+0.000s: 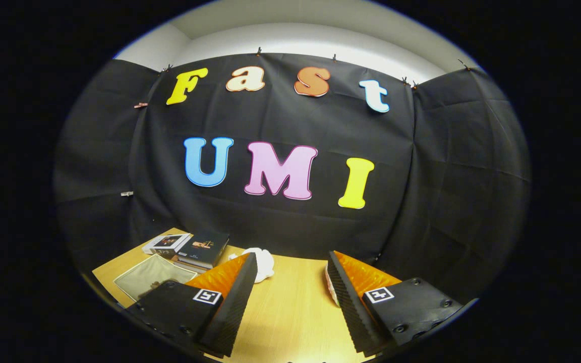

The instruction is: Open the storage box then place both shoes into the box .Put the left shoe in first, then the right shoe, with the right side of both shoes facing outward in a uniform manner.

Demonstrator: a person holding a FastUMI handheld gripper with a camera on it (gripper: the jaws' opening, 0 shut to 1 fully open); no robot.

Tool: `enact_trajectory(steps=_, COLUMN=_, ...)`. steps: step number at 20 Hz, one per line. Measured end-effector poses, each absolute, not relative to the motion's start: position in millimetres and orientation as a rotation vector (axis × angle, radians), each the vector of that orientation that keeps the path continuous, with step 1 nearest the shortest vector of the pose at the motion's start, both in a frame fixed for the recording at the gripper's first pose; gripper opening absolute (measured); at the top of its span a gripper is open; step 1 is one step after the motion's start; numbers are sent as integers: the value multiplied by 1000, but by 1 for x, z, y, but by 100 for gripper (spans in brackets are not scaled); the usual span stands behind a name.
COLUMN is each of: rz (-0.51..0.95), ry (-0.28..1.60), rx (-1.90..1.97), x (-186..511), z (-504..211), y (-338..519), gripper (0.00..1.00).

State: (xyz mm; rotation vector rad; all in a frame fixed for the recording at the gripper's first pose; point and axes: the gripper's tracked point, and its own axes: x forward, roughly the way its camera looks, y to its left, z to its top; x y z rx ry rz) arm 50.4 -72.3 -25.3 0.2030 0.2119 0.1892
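Claw (290, 282) fingers spread wide, gripping nothing, above bare wooden tabletop (290, 312). Just beyond the left fingertip lies a white shoe (265, 262); a second pale object peeks behind the right finger. Farther left sit stacked books (194, 248). No storage box is identifiable, so reaching blindly risks grabbing the wrong shoe.

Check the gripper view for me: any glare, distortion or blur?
Gripper view: strong fisheye bending, the table edge and the wall's top curve; a bright glare patch on the wood between the open gripper fingers, which hold nothing; corners dim; books and white shoe beyond the fingers are small but fairly sharp.
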Motion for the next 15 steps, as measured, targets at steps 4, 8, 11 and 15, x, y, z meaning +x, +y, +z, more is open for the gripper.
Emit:
enact_trajectory(steps=4, rz=177, ry=218, rx=231, x=49, z=-29, y=-79, gripper=87)
enact_trajectory(steps=8, rz=168, ry=221, rx=265, x=51, z=-28, y=-81, gripper=87)
enact_trajectory(steps=11, rz=154, ry=214, rx=260, x=52, z=-29, y=-83, gripper=87)
enact_trajectory(steps=15, rz=148, ry=228, rx=258, x=51, z=-34, y=-83, gripper=87)
